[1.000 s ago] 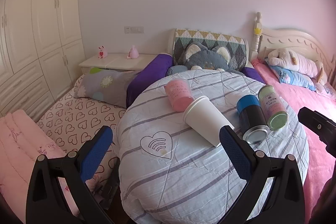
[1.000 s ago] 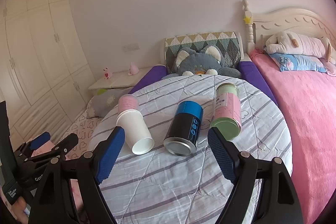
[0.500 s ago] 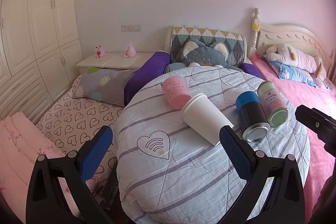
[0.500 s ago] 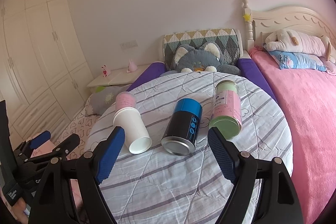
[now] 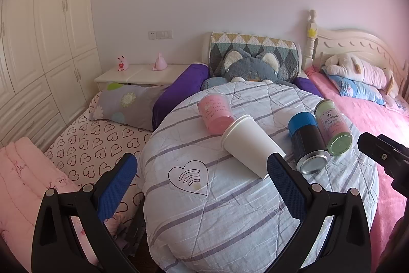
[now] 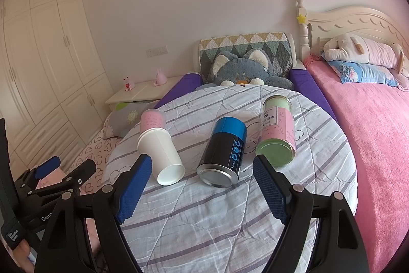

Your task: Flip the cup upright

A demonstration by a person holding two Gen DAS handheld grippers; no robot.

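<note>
A white paper cup (image 5: 251,145) lies on its side on the round striped quilt (image 5: 230,216); it also shows in the right wrist view (image 6: 161,154), its narrow end toward me. My left gripper (image 5: 202,178) is open and empty, short of the cup, its right finger pad (image 5: 286,186) just in front of the cup's near end. My right gripper (image 6: 200,186) is open and empty, in front of a black and blue can (image 6: 225,152). The left gripper shows at the left edge of the right wrist view (image 6: 58,175).
A pink jar (image 5: 216,113), the black and blue can (image 5: 306,142) and a green and pink jar (image 5: 333,128) also lie on the quilt (image 6: 230,221). A grey plush cat (image 5: 249,65) sits behind. A pink bed (image 6: 378,134) is right, a heart-print mattress (image 5: 94,142) left.
Both grippers have drifted slightly; the view shifted a little and the cup and cans sit slightly lower and nearer in frame. Nothing was touched or moved.
</note>
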